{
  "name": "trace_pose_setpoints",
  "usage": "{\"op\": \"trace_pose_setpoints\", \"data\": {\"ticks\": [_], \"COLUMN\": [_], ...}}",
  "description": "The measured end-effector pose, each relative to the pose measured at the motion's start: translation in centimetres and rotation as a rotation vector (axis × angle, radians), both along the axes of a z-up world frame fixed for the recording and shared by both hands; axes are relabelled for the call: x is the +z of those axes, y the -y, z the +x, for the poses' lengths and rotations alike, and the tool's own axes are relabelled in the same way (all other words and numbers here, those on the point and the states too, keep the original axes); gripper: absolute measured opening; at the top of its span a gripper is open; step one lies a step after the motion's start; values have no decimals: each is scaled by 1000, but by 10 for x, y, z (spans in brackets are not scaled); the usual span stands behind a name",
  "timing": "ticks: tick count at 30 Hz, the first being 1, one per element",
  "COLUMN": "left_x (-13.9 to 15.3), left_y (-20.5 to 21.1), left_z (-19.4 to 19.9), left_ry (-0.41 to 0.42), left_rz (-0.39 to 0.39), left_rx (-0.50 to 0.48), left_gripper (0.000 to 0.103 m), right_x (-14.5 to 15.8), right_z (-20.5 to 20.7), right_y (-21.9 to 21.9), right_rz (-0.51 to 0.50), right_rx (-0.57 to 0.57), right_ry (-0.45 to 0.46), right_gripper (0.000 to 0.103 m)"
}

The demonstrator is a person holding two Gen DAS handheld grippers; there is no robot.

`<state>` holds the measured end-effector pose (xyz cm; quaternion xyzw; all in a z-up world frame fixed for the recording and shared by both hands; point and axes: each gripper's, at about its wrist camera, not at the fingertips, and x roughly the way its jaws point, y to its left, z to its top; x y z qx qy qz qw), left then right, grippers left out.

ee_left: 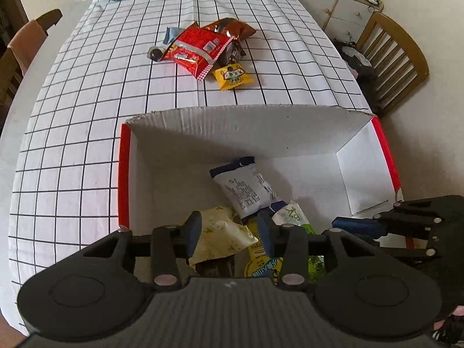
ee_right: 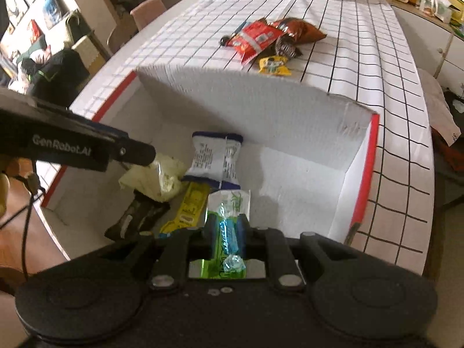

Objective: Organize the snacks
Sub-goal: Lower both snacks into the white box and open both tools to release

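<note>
Cardboard walls of the white box [ee_left: 232,127], red on the outside, fill the left wrist view; inside lie a white-and-blue packet [ee_left: 246,188], a pale yellow packet [ee_left: 220,232] and others. The left claw [ee_left: 229,232] hangs over them with its jaws apart and nothing held. More snacks wait beyond on the checked table [ee_left: 87,116]: a red packet [ee_left: 197,50], a brown bag [ee_left: 232,29] and a small yellow packet [ee_left: 233,79].

From the right wrist, the right claw [ee_right: 227,232] is closed on a green packet [ee_right: 229,203] over the box floor. Its long axis runs along the fingers, its white end pointing toward the far wall. The step looks like depositing; next, the jaws should part to drop it beside the others.
</note>
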<state>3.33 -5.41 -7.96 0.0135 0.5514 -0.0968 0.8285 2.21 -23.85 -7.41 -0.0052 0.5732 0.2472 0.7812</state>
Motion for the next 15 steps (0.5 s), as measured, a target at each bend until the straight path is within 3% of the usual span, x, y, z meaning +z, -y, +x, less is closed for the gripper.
{"op": "trace_pose_setpoints", "data": {"ticks": [11, 15], "left_x": [21, 31], "left_y": [-1, -3], "left_z": [-6, -4], "left_ry": [90, 122], "left_rz": [-6, -13], "left_rx": [-1, 3], "left_gripper": [70, 73], "right_x": [19, 25], "right_z": [-1, -1], "right_y": [13, 13], "right_rz": [79, 88], "right_rx": [-79, -93], "right_ry": [32, 53], "right_gripper": [16, 26]}}
